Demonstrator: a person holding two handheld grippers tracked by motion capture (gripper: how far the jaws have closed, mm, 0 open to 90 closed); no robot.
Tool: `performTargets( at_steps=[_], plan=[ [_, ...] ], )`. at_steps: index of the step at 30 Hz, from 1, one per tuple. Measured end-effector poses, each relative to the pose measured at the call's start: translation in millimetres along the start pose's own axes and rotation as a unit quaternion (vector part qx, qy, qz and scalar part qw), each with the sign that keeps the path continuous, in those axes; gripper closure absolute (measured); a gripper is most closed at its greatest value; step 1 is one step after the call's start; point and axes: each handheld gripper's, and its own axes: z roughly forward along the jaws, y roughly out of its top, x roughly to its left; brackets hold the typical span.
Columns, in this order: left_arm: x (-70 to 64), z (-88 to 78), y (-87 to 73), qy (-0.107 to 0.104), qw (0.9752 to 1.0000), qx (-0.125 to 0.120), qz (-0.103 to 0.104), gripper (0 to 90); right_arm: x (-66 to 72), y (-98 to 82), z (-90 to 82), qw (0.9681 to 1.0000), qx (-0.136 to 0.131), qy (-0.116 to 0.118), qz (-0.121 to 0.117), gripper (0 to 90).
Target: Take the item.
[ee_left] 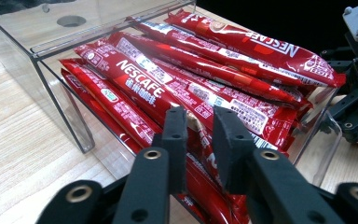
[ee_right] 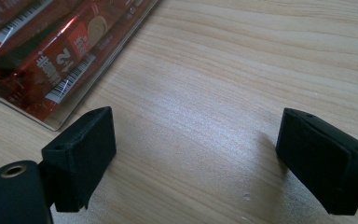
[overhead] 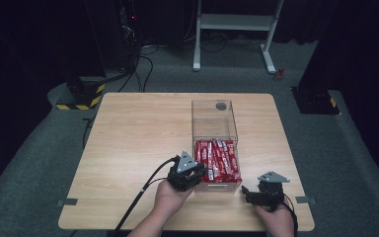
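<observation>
Dark curtains and grey carpet surround the light wooden counter, which carries one clear acrylic box lying open toward the person. Inside it is a pile of red Nescafé coffee stick packets, roughly a dozen; an exact count cannot be made.

Two tools are in use. The left hand-held gripper sits at the box's near edge, its jaws narrowed around one packet in the pile; the left gripper view shows the black pads close on either side of it, though whether they press on it cannot be told. The right hand-held gripper rests just right of the box, jaws wide over bare wood. The right gripper view shows barcodes on the packets through the box wall.
</observation>
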Motion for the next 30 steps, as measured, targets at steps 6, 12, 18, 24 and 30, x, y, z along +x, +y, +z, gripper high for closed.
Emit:
performTargets(
  at_steps=[6, 12, 18, 24, 30],
  plan=[
    [0.7, 1.0, -1.7, -0.007, 0.9999, 0.003, -0.008, 88.2, 0.0, 0.0, 0.0, 1.0000, 0.000, 0.000, -0.001, 11.7],
    [1.8, -1.0, -2.6, -0.011, 0.9998, -0.003, -0.015, 89.8, 0.0, -0.1, 0.0, 1.0000, 0.000, 0.000, -0.001, 11.7],
    [-0.3, -5.9, -2.5, -0.016, 0.9996, -0.009, -0.023, 90.0, 0.1, -0.2, -0.2, 1.0000, 0.000, 0.001, -0.002, 11.7],
    [-1.2, -10.2, -3.2, -0.018, 0.9994, -0.016, -0.025, 90.0, 0.2, -0.2, -0.2, 1.0000, 0.000, 0.001, -0.002, 11.7],
    [-2.0, -13.2, -3.3, -0.019, 0.9993, -0.023, -0.022, 90.0, 0.2, -0.2, -0.2, 1.0000, 0.000, 0.001, -0.002, 11.7]
  ],
)
